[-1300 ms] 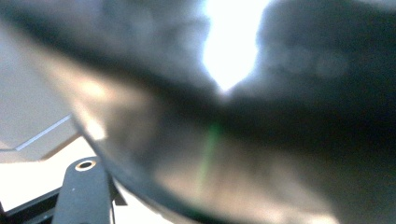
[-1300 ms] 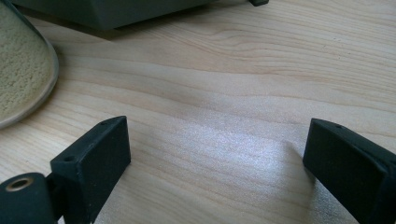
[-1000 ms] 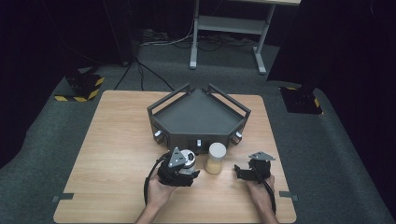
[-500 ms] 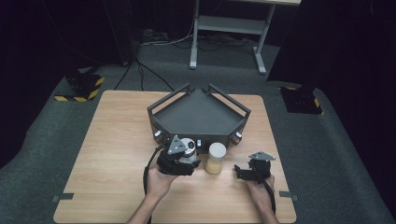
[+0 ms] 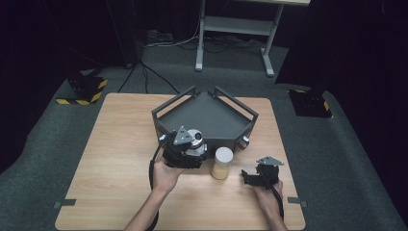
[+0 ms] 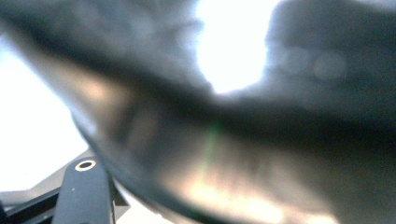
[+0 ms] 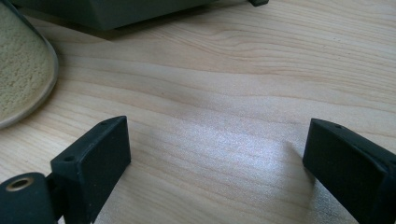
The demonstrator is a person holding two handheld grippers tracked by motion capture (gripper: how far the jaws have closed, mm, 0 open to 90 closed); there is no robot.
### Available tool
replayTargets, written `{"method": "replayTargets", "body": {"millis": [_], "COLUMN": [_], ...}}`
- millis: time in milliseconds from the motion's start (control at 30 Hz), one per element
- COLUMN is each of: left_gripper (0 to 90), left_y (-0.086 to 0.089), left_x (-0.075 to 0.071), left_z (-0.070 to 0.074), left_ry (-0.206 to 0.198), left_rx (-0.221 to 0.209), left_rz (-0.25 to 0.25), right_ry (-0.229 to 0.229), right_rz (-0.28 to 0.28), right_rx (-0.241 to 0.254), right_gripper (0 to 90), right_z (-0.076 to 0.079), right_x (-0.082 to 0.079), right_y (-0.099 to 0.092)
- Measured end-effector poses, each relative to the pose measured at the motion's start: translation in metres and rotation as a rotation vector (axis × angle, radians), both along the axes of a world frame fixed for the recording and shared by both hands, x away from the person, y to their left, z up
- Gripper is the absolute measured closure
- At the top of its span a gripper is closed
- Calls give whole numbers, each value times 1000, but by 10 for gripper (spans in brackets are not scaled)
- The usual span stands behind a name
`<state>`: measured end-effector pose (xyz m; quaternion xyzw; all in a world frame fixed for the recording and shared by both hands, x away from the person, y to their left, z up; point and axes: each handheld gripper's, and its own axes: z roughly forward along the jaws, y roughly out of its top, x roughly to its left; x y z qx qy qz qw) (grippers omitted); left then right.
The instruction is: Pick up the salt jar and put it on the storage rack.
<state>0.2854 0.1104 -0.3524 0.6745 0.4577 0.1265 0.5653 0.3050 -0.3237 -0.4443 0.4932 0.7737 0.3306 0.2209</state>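
The left tool (image 5: 185,151) is clamped on a round silver-topped object (image 5: 195,139), held just at the front wall of the dark angular tray (image 5: 207,118); in the left gripper view the object is a close blur. A jar (image 5: 223,162) of pale grains stands on the worktop (image 5: 115,159) just right of it, near the tray's front corner. The right tool (image 7: 212,161) rests low over bare wood, jaws wide apart and empty, with open worktop between it and the jar.

A lab: black curtains, hazard-striped stand bases (image 5: 81,90), floor cables (image 5: 159,77)
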Motion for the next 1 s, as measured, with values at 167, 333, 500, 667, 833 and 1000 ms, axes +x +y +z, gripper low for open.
{"method": "replayTargets", "body": {"millis": [167, 333, 500, 667, 833, 1000], "left_gripper": [301, 301, 301, 301, 301, 301], "left_y": [-5, -11, 8, 2, -7, -38], "left_x": [7, 15, 45, 54, 64, 55], "left_z": [7, 12, 53, 58, 61, 21], "left_ry": [0, -1, -4, 1, 11, -3], "left_rx": [7, 31, 394, 415, 441, 90], "left_rz": [17, 30, -148, -119, -86, 165], "right_ry": [0, 0, 0, 0, 0, -1], "right_rz": [0, 0, 0, 0, 0, 3], "right_rx": [0, 0, 0, 0, 1, 2], "right_gripper": [71, 71, 71, 71, 75, 80], "right_z": [0, 0, 0, 0, 0, 0], "right_x": [0, 0, 0, 0, 0, 0], "right_y": [0, 0, 0, 0, 0, 0]}}
